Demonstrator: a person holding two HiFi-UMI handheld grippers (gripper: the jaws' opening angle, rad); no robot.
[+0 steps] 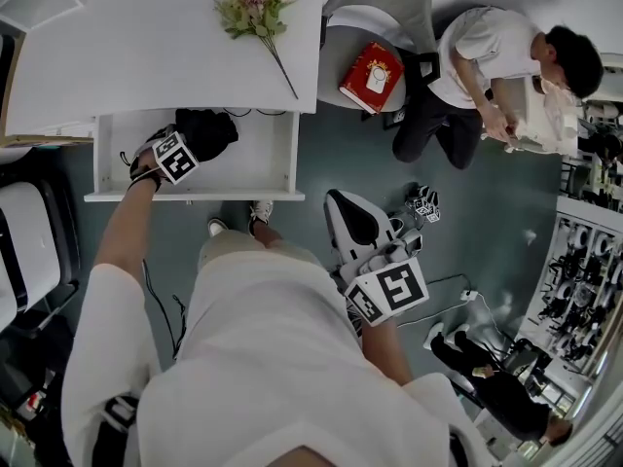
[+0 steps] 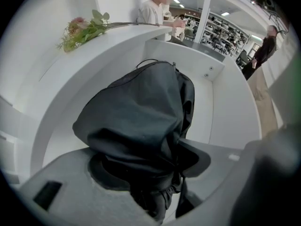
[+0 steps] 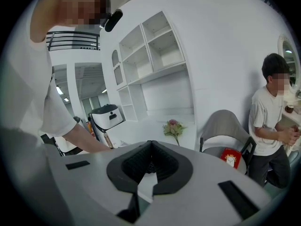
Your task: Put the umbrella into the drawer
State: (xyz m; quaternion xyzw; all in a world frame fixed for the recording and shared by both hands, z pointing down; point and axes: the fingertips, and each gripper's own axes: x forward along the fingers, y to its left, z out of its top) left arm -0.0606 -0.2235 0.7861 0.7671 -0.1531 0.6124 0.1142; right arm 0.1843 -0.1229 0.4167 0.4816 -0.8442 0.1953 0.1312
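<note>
Nearest, off to the right over the floor: right tool (image 1: 389, 290), jaws together on nothing. Best left parked there, clear of the work.

Further out, down inside the open drawer (image 1: 195, 196): left tool (image 1: 175, 157), pointed steeply down and clamped on the bunched black fabric of the folded umbrella (image 1: 206, 132). Umbrella within the drawer's walls, toward the left half. Unclear whether it rests on the bottom.

Probably the placing step, close to done. Lower until the bundle lies flat, mind the thin cord loop (image 2: 146, 60) at its far end, then spread the jaws wide and lift straight up so no fabric snags.

Beyond, on the table (image 1: 146, 47): a flower sprig (image 1: 255, 13), well apart from the work.
</note>
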